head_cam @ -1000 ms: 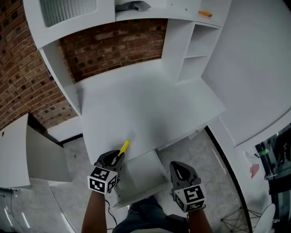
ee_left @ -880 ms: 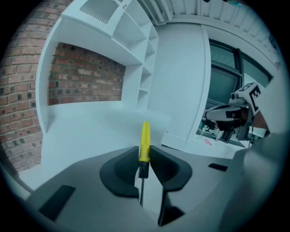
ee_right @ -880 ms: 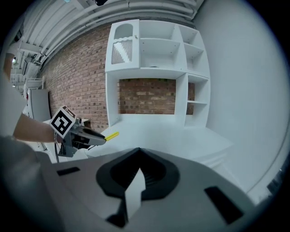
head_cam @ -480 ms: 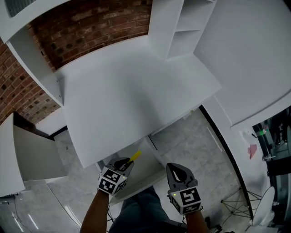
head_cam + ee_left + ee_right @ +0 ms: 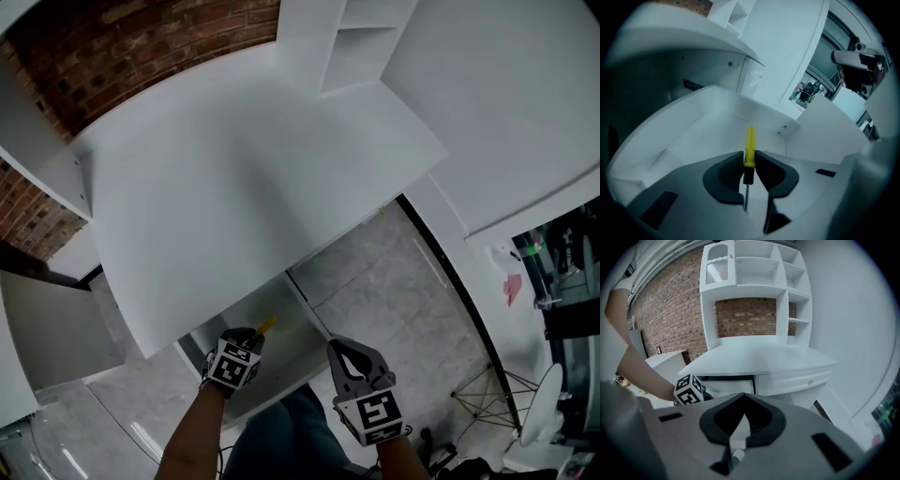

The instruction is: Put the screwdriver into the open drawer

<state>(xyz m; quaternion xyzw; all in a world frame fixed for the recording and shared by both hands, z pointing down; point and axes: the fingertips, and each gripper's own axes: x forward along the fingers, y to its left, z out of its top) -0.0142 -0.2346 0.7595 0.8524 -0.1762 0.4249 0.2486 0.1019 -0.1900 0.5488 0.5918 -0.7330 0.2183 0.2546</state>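
**Screwdriver (image 5: 749, 151) at the open drawer (image 5: 689, 124)**

Left gripper (image 5: 749, 158) is clenched on the screwdriver where the yellow handle meets the black collar. The handle points toward the drawer's far corner and the metal shaft runs back between the jaws. Seen from the head view, gripper and tool hang over the drawer, which is pulled out under the white desk (image 5: 244, 187). Right gripper (image 5: 742, 401) is beside the drawer with its jaws together (nothing between them).
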